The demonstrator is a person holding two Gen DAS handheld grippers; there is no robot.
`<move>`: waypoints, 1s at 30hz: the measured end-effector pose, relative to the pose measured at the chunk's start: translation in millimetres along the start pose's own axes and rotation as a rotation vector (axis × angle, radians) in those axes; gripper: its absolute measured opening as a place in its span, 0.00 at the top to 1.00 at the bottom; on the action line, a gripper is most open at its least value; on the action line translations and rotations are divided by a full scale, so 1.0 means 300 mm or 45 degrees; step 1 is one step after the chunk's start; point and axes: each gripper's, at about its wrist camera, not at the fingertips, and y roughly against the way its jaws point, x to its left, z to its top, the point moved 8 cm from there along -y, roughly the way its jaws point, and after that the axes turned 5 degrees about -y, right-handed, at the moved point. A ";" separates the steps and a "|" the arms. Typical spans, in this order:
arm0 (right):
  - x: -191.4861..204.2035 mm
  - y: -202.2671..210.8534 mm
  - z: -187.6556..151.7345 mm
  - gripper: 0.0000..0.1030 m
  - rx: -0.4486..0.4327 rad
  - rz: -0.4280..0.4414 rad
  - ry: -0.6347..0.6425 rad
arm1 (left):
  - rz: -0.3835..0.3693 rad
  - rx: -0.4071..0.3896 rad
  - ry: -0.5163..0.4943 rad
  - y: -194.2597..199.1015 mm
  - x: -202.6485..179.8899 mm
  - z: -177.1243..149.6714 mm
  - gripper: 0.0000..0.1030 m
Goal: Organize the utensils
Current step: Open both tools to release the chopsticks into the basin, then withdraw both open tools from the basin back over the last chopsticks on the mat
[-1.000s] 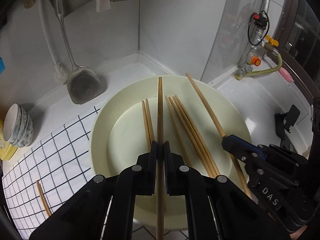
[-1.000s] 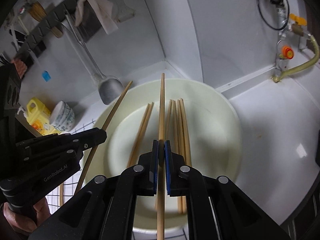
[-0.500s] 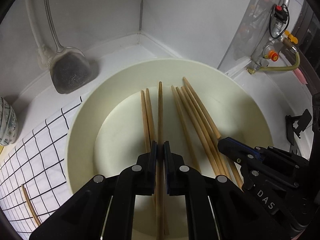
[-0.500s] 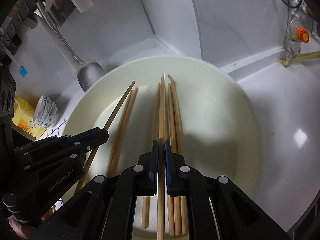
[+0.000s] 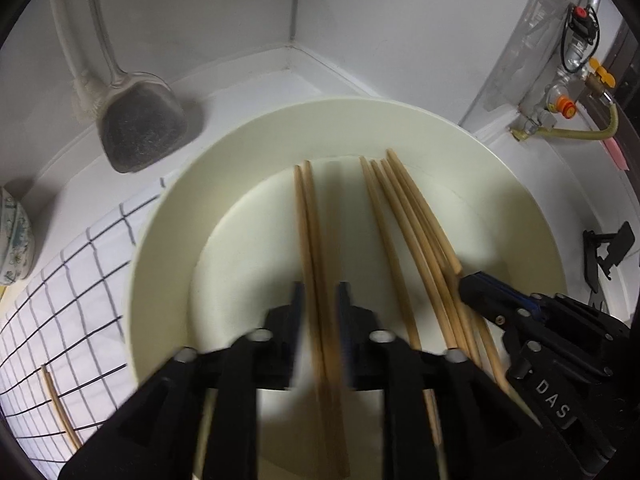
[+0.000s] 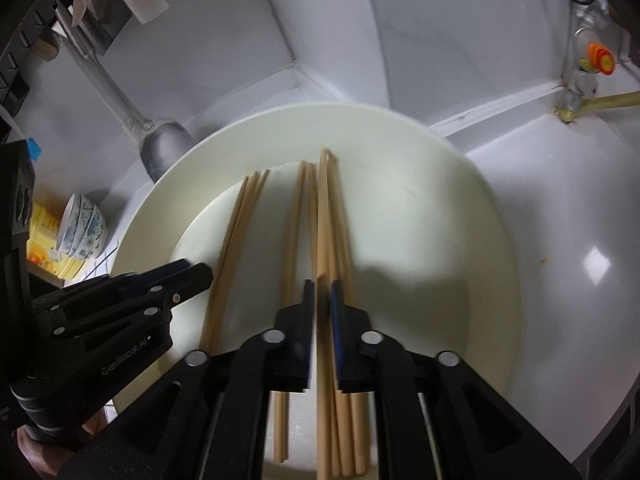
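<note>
Chopsticks (image 5: 404, 216) lie in the basin (image 5: 248, 168) — checked cloth (image 5: 60, 280) left.

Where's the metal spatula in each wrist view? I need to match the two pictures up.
Left wrist: the metal spatula is upper left, blade down against the wall, beyond the cream plate's left rim.
Right wrist: the spatula is left of centre, its blade partly hidden behind the plate's far-left rim.
Shared landmark: the wall corner seam above the plate.
</note>
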 end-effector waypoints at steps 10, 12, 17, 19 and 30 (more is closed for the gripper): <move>-0.005 0.089 -0.019 0.70 -0.044 -0.025 0.001 | 0.068 -0.105 0.075 0.137 0.087 -0.005 0.26; 0.002 0.106 -0.034 0.66 -0.045 -0.030 0.003 | 0.078 -0.116 0.090 0.165 0.105 -0.018 0.24; 0.033 0.156 -0.070 0.60 -0.059 -0.037 0.007 | 0.077 -0.128 0.125 0.229 0.135 -0.054 0.12; 0.046 0.178 -0.083 0.58 -0.069 -0.044 0.011 | 0.090 -0.138 0.142 0.262 0.154 -0.067 0.09; 0.174 0.261 -0.172 0.35 -0.069 -0.017 0.092 | 0.210 -0.225 0.202 0.455 0.294 -0.168 0.06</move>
